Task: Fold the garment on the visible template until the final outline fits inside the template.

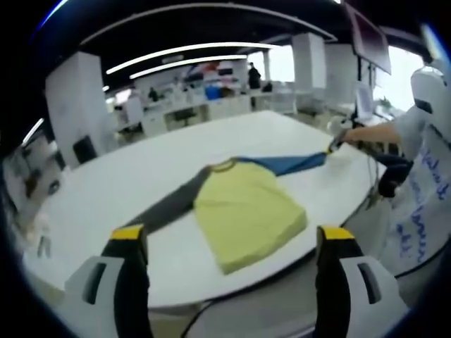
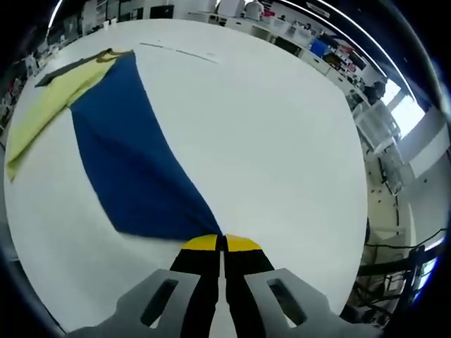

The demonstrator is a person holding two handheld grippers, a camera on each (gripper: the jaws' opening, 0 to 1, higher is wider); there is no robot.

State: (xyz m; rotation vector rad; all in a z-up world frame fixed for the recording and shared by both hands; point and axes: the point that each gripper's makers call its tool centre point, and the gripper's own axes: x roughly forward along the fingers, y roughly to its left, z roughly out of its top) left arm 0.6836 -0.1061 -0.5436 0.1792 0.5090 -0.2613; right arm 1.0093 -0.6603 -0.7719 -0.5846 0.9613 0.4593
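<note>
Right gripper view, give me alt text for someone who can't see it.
The right gripper, its yellow-tipped jaws shut, pinches the end of a blue sleeve stretched across a white table. The sleeve widens toward the shirt's yellow body at the upper left; office desks line the background.
</note>
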